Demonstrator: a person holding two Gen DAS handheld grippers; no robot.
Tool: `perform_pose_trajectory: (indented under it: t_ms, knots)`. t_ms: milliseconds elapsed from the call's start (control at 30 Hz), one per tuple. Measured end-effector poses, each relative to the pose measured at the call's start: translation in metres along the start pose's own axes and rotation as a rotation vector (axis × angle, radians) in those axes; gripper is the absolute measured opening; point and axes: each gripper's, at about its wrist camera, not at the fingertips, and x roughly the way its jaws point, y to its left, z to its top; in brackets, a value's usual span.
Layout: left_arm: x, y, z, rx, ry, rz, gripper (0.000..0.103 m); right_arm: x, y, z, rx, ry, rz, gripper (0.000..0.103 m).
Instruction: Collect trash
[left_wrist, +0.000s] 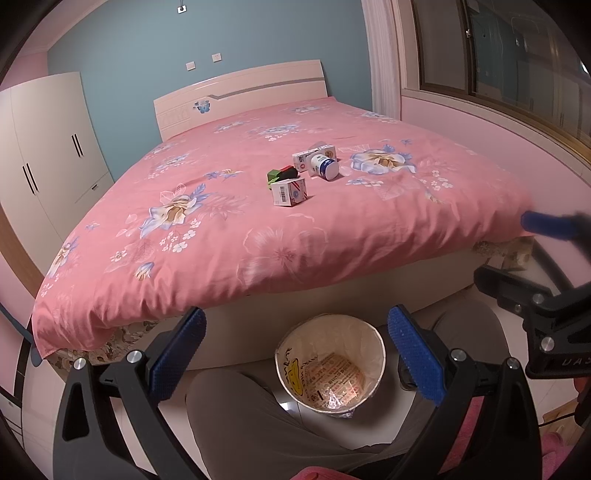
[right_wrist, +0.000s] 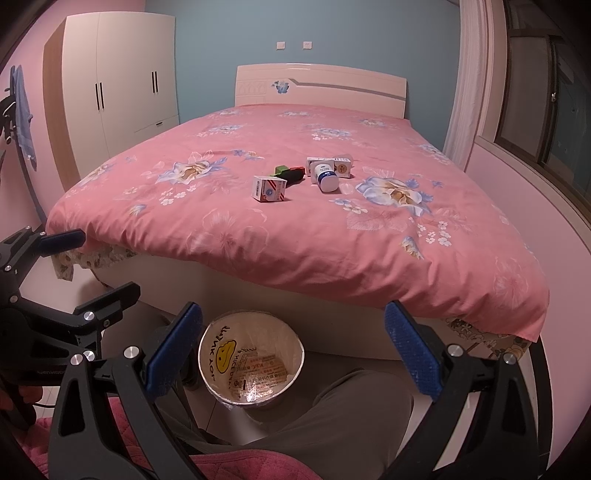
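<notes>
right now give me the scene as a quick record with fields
surface: pink floral bedspread
trash on bed: white carton with red print; white bottle with blue label, lying down; white box behind it; green and dark pieces
bin: round lined wastebasket on the floor at the bed's foot, a wrapper inside
left hand-held gripper: open, empty
right hand-held gripper: open, empty

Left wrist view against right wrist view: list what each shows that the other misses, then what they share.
Only the left wrist view shows the right gripper, off to its right. Only the right wrist view shows the left gripper and a blue cloth hanging on the wall. Both show the pink bed cover, two small boxes, a bottle, the wardrobe and the trash bin holding wrappers.
</notes>
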Motion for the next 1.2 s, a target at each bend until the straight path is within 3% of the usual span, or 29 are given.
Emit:
perform_pose_trajectory:
  t_ms: [667,1200]
  knots:
    - [0.009,0.0,0.001,-0.005,0.024,-0.025,0.101,0.004,0.002,-0.001,-0.01,0.006,-0.005,0.096]
    - [0.055,0.01,0.045,-0.017,0.053,-0.033,0.101,0.037,-0.022,0.039,-0.011,-0.007,0.003,0.096]
